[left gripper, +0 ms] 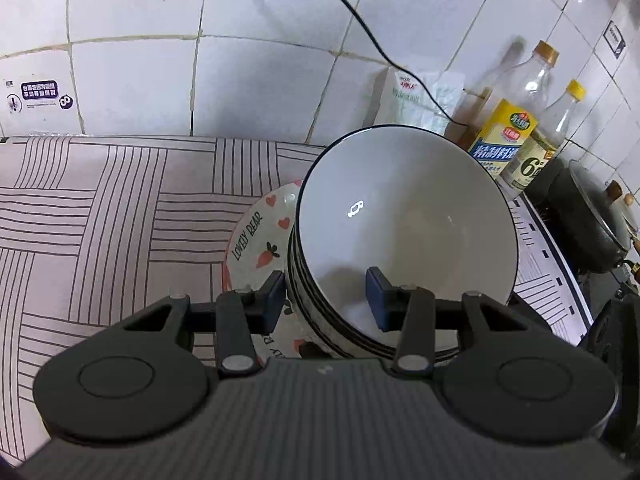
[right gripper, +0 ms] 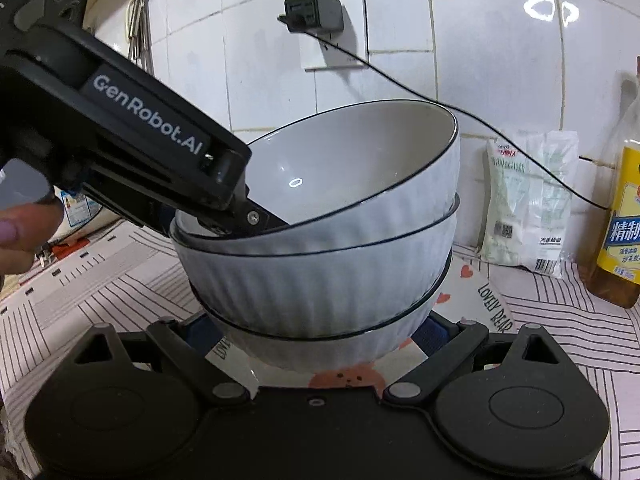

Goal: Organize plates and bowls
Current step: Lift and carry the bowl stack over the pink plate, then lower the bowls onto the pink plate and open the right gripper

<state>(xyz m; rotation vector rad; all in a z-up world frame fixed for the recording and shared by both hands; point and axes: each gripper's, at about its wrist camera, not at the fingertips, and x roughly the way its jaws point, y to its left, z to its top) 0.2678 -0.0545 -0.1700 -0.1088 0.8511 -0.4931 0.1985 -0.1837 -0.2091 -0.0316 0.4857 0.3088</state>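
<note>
Three white ribbed bowls with dark rims are stacked on a "Lovely Bear" plate (left gripper: 256,240) with hearts and carrots; the plate also shows in the right wrist view (right gripper: 490,304). The top bowl (left gripper: 404,216) sits tilted in the stack (right gripper: 320,276). My left gripper (left gripper: 326,298) straddles the top bowl's near rim, one finger inside and one outside, jaws apart; it also shows in the right wrist view (right gripper: 248,216). My right gripper (right gripper: 320,332) is open, its fingers on either side of the bottom bowl, low over the plate.
A striped cloth (left gripper: 100,208) covers the counter. At the back right stand oil and vinegar bottles (left gripper: 516,136), a white packet (right gripper: 524,204) and a dark lidded pan (left gripper: 592,220). A black cable (left gripper: 360,20) hangs from a wall socket. Tiled wall behind.
</note>
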